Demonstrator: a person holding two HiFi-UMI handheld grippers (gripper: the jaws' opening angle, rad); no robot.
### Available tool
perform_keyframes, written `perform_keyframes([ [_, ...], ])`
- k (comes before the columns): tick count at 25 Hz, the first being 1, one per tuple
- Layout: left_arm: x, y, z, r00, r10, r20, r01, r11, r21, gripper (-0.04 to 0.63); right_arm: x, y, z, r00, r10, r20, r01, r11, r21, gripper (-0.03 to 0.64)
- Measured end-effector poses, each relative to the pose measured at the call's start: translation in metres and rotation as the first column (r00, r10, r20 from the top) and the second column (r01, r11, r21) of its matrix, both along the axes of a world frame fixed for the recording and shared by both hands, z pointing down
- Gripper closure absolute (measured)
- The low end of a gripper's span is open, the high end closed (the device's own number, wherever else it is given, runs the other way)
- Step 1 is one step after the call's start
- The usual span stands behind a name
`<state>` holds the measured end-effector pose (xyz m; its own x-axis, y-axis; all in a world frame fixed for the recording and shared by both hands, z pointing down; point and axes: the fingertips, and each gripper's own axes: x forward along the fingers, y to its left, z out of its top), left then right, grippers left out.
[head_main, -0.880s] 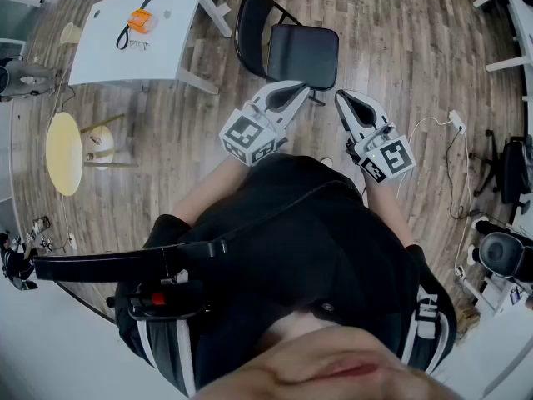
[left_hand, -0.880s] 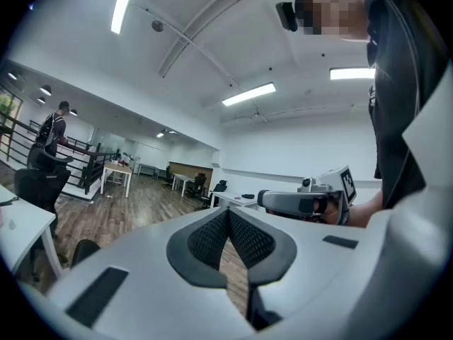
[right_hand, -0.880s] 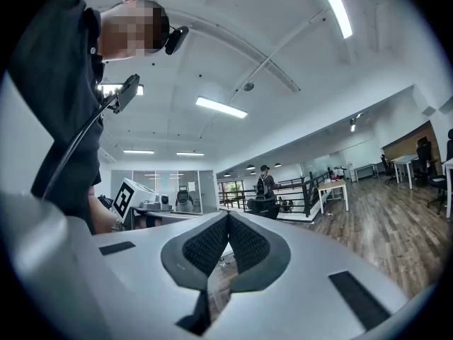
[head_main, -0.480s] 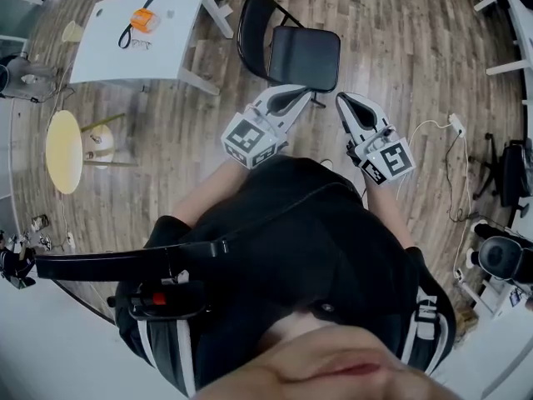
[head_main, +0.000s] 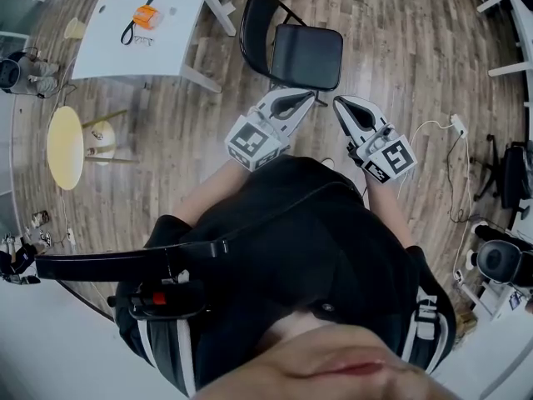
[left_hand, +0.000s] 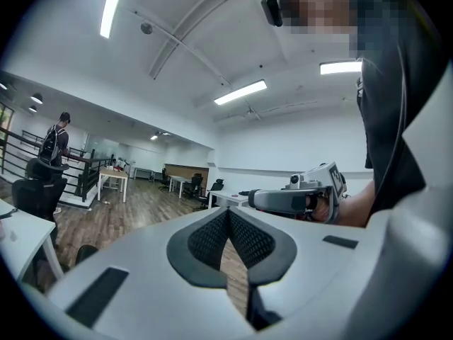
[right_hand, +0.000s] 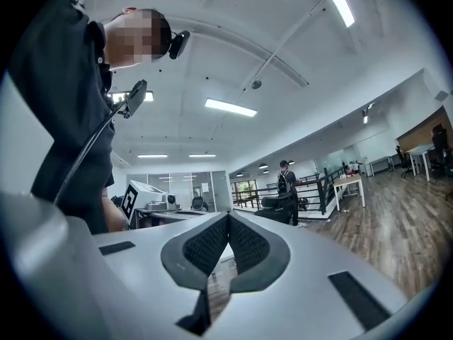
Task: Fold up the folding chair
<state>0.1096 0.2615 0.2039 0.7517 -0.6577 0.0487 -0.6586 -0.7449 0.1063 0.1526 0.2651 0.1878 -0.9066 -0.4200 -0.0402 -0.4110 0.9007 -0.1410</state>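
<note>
The black folding chair (head_main: 305,55) stands unfolded on the wood floor, at the top centre of the head view, its seat toward me and its backrest (head_main: 252,30) on the far left side. My left gripper (head_main: 308,99) is held level just short of the seat's near edge, shut with nothing in it. My right gripper (head_main: 338,104) is beside it, also shut and empty, and apart from the chair. In the left gripper view the pads (left_hand: 212,236) meet with no gap, and the right gripper (left_hand: 283,200) shows beyond them. In the right gripper view the pads (right_hand: 212,243) are likewise closed together.
A white table (head_main: 171,47) with an orange item (head_main: 144,17) stands to the chair's left. A round yellow stool (head_main: 64,150) is at the far left. A white power strip with its cable (head_main: 456,123) lies on the floor at right, near an office chair (head_main: 506,172).
Both grippers have edged slightly toward the chair, which sits a little higher and further right in the head view. The jaws stay shut.
</note>
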Motion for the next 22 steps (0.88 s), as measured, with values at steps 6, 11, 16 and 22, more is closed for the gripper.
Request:
perform_keyframes([
  [6, -0.01, 0.002, 0.004, 1.0, -0.027, -0.003, 0.027, 1.0, -0.008, 0.591, -0.012, 0.006, 0.006, 1.0, -0.012, 0.003, 0.012, 1.0, -0.021, 0.609],
  [11, -0.026, -0.006, 0.004, 0.999, -0.05, 0.007, 0.05, 0.999, -0.013, 0.591, -0.027, -0.001, -0.002, 1.0, 0.006, 0.011, -0.006, 1.0, 0.013, 0.608],
  [16, -0.054, -0.009, 0.004, 0.999, -0.038, -0.014, 0.038, 0.999, -0.017, 0.591, -0.063, 0.001, -0.004, 0.999, -0.032, 0.005, 0.032, 0.999, 0.034, 0.607],
  [22, -0.115, -0.022, 0.014, 0.999, -0.024, -0.027, 0.022, 0.999, -0.042, 0.591, -0.119, -0.02, 0.009, 0.999, 0.034, -0.032, -0.034, 0.999, 0.001, 0.607],
])
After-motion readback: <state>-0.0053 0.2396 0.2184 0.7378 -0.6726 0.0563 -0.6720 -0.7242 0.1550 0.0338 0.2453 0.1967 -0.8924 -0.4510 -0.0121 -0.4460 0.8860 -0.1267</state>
